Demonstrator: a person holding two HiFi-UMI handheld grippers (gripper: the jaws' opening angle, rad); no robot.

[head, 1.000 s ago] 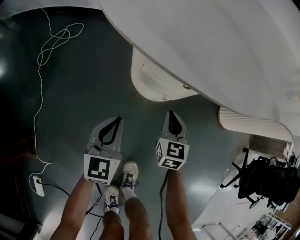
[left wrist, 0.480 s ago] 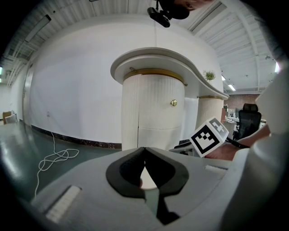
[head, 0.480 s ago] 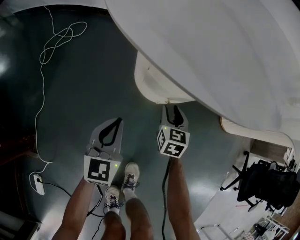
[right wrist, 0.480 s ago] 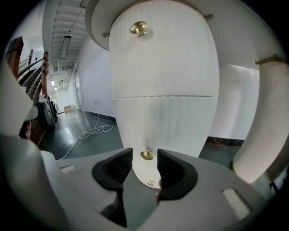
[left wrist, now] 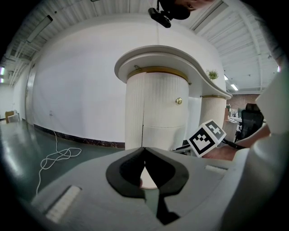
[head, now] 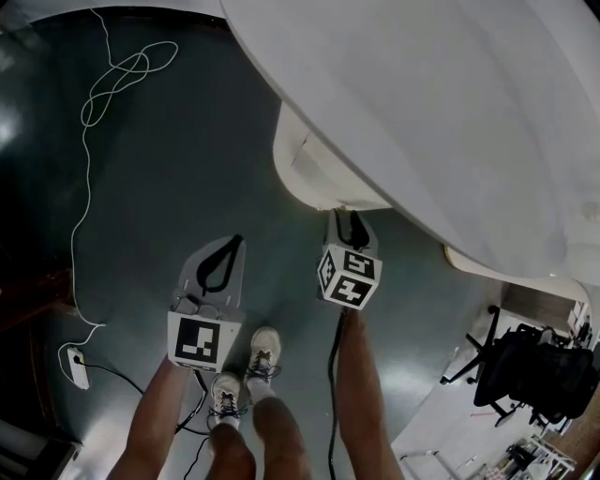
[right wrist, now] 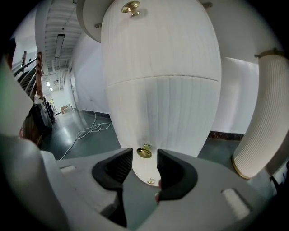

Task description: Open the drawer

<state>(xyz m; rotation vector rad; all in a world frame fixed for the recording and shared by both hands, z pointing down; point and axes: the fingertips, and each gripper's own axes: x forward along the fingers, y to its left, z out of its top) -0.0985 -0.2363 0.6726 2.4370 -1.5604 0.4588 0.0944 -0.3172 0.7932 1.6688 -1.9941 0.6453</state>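
A white ribbed column cabinet [right wrist: 162,67] has a seam across its front, and the lower drawer [right wrist: 162,113] sits below that seam. Its small brass knob [right wrist: 144,153] shows low down in the gap between the tips of my right gripper [right wrist: 144,159]. Those jaws have just been opening and stand open, the pads not touching the knob. A second brass knob [right wrist: 131,6] is on the upper front. From the head view, the right gripper [head: 349,225] points at the cabinet's base [head: 319,178]. My left gripper [head: 231,246] hangs back to the left, shut and empty [left wrist: 144,155].
A broad white counter top [head: 450,112] overhangs the cabinet. A white cable [head: 103,94] loops on the dark floor, running to a power strip [head: 75,367]. A second ribbed column [right wrist: 266,122] stands to the right. A black office chair [head: 534,361] is at the far right.
My right gripper has moved forward and down toward the cabinet's base, and its jaws have gone from shut to open. The left gripper has stayed where it was.
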